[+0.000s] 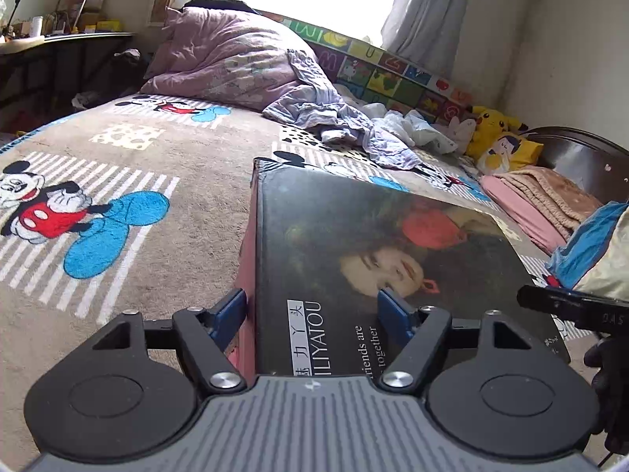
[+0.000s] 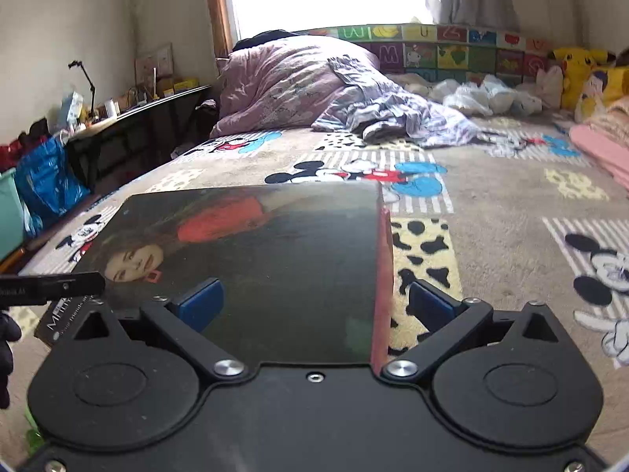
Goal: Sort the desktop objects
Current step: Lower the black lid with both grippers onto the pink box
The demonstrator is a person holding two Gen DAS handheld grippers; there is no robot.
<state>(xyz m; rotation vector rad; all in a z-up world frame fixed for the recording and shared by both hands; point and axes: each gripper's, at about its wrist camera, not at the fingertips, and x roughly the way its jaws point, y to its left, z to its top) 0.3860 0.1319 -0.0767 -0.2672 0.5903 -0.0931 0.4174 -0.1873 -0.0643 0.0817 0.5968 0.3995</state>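
Observation:
A flat box [image 1: 354,228] with a dark lid printed with a face and a red hat lies on the Mickey Mouse blanket [image 1: 129,165]. My left gripper [image 1: 312,303] is open and straddles the box's near left edge. One blue pad [image 1: 230,308] is beside the pink side wall and the other is over the lid. In the right wrist view my right gripper [image 2: 314,295] is open astride the near right edge of the box [image 2: 275,244]. One pad [image 2: 200,301] is over the lid and the other is outside the red side. Each view shows the other gripper's black finger at its edge.
A purple quilt [image 1: 228,59] and crumpled clothes [image 1: 334,118] are heaped at the far end of the bed. Yellow plush toys [image 1: 495,133] and a folded pink blanket [image 1: 538,200] lie to the right. A cluttered dark desk [image 2: 129,114] and a blue bag [image 2: 43,185] stand to the left.

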